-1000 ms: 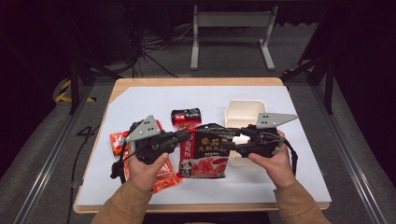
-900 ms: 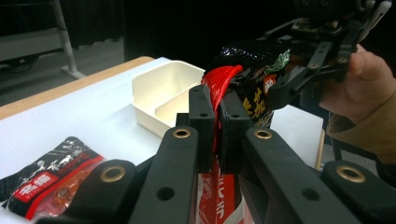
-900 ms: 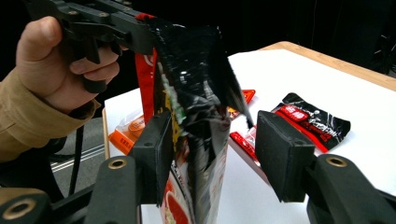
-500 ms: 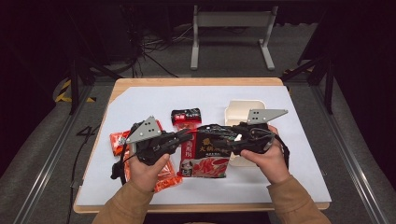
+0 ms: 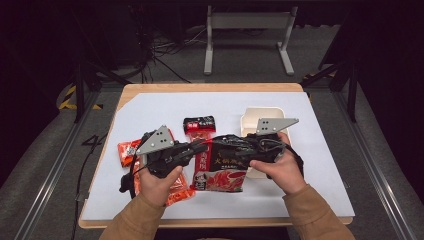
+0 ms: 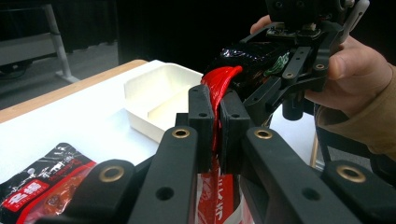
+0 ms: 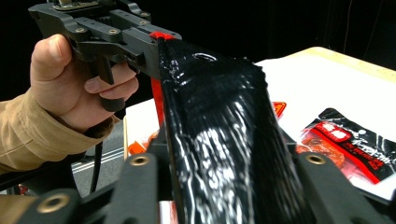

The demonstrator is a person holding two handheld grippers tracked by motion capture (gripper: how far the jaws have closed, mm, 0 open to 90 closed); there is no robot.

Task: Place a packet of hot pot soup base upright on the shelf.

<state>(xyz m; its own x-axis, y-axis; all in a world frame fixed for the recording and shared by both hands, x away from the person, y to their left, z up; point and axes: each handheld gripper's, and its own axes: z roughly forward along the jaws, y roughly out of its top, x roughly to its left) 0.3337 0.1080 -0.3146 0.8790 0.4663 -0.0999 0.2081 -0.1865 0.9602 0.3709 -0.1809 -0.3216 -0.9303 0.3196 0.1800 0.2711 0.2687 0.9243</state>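
**Two grippers hold one noodle packet above the table**

Two hand-held grippers meet over the near middle of the white table, each gripping the same black-and-red noodle packet. The left gripper has its jaws clamped tight on the packet's red edge, the film pinched flat between the pads. The right gripper has just been closing its jaws, which now hold the packet's black top end between them; seen from the right gripper view, the glossy black film bulges up out of the jaws. The packet hangs raised between the two tools, its lower part drooping toward the person. Beside the left hand lie orange sachets. Just beyond the packet sits a small black-and-red sachet, and to its right an open white tray, partly behind the right gripper.
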